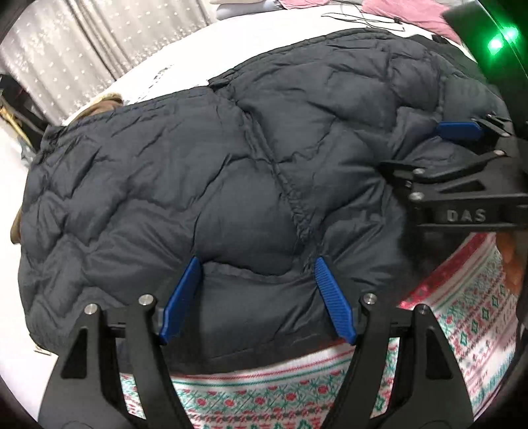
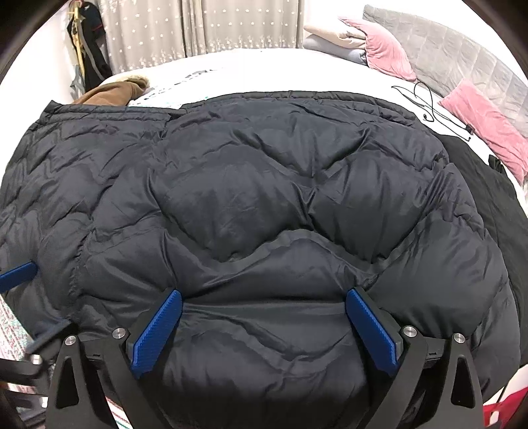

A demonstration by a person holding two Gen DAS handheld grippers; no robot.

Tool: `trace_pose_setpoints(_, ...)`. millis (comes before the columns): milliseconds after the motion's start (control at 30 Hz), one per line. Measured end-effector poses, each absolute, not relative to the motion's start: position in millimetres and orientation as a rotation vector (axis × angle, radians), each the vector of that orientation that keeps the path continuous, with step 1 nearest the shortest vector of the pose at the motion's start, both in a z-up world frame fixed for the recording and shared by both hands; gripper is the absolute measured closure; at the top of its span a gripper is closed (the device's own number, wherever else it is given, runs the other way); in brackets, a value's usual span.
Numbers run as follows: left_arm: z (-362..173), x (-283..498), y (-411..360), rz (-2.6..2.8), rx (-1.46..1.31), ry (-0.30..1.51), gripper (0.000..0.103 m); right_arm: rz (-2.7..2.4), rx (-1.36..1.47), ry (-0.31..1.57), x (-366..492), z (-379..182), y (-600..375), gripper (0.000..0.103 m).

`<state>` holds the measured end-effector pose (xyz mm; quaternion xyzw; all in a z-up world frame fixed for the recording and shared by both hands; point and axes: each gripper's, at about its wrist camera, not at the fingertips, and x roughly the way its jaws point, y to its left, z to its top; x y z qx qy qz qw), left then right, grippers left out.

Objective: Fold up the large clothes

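1. where it lies spread on the white bed [image 2: 264,66], the dark quilted puffer jacket [image 2: 250,184] fills most of both views, its near hem at the bed's front edge.
2. left gripper [image 1: 257,297] hangs over that hem with jaws spread; puffy fabric sits between the blue pads [image 1: 180,297], not pinched.
3. right gripper [image 2: 264,330] is just beside it, jaws spread wide, jacket bulging between them, unclamped.
4. a patterned red-and-green blanket [image 1: 462,313] shows under the hem.
5. farther out: a brown garment [image 2: 112,92], pink pillows [image 2: 488,125], a black cable [image 2: 429,105], star-dotted curtains [image 2: 204,26].
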<state>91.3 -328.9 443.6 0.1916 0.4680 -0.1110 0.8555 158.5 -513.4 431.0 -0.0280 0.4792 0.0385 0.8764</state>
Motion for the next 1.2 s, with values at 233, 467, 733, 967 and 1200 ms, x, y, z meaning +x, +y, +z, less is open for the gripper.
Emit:
trace_pose_setpoints(233, 440, 96, -329, -0.237, 0.404, 0.969, 0.029, 0.082, -0.054, 1.0, 147, 437, -517, 0.002)
trace_pose_setpoints(467, 447, 86, -329, -0.257, 0.38, 0.958, 0.029, 0.09, 0.16, 0.903, 93, 476, -574, 0.002)
trace_pose_setpoints(733, 444, 87, -327, -0.256, 0.372, 0.956, 0.029, 0.009, 0.581, 0.742, 23, 484, -678, 0.002)
trace_pose_setpoints(967, 443, 89, -324, -0.252, 0.353, 0.96, 0.029, 0.09, 0.854, 0.88, 38, 422, -697, 0.013)
trace_pose_setpoints(1200, 440, 91, -323, -0.242, 0.345, 0.96, 0.028, 0.124, 0.809, 0.858, 55, 414, -662, 0.029)
